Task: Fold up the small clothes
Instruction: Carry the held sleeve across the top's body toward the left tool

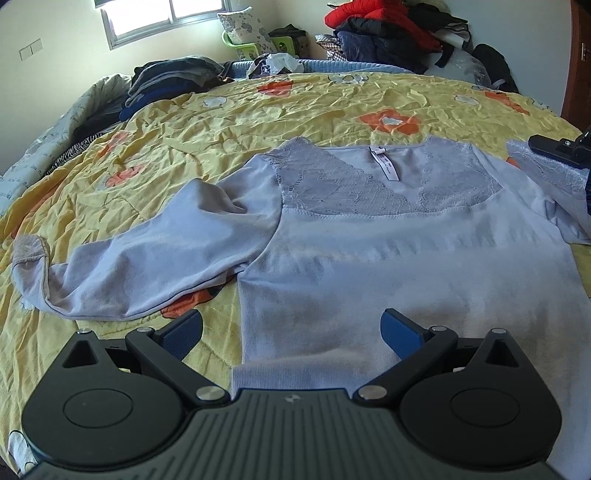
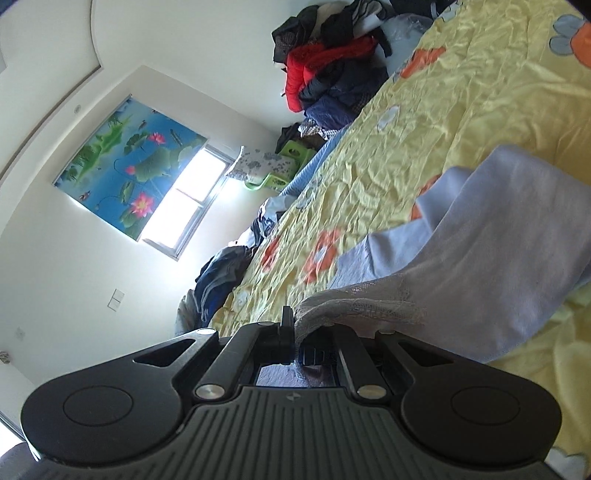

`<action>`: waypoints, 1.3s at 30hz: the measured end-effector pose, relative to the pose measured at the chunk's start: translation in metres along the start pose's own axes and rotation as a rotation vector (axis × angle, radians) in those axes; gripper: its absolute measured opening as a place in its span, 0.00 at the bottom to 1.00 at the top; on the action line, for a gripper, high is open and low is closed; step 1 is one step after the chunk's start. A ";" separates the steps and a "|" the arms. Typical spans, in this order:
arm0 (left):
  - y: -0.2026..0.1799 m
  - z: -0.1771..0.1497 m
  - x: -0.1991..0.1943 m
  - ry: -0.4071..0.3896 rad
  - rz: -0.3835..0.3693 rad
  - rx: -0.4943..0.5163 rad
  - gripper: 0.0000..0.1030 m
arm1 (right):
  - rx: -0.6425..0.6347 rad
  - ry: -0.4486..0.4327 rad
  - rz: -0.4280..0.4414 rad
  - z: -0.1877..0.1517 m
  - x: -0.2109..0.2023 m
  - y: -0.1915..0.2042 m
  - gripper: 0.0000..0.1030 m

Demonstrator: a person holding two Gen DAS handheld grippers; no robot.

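Pale lilac top [image 1: 388,236] spread flat on the yellow flowered bedspread [image 1: 258,110], lace neckline facing the far side, one sleeve [image 1: 147,258] crumpled out to the left. Left gripper [image 1: 291,332] low over the hem, jaws wide and holding nothing. Right gripper [image 2: 295,332] turned sideways, jaws closed on the lace cuff [image 2: 354,306] of the other sleeve, lifted off the bed. Heaps of clothes [image 1: 388,29] beyond the far edge.
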State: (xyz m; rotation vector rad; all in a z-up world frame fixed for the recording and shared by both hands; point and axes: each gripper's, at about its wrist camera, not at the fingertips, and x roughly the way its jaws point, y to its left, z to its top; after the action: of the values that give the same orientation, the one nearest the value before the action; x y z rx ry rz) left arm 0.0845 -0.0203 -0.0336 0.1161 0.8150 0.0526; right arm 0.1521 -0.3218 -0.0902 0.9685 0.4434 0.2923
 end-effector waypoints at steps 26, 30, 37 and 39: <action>0.044 -0.012 0.005 0.025 0.027 -0.076 1.00 | 0.114 0.157 0.081 -0.061 0.093 0.060 0.08; 0.056 -0.014 0.005 0.028 0.034 -0.097 1.00 | 0.092 0.203 0.082 -0.078 0.115 0.076 0.08; 0.074 -0.018 0.007 0.038 0.048 -0.135 1.00 | 0.056 0.265 0.060 -0.102 0.143 0.091 0.08; 0.078 -0.018 0.008 0.042 0.052 -0.144 1.00 | 0.057 0.279 0.056 -0.109 0.150 0.093 0.08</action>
State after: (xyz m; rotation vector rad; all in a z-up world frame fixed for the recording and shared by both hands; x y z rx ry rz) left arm 0.0768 0.0590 -0.0423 0.0002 0.8473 0.1629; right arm 0.2258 -0.1279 -0.0997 1.0011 0.6830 0.4701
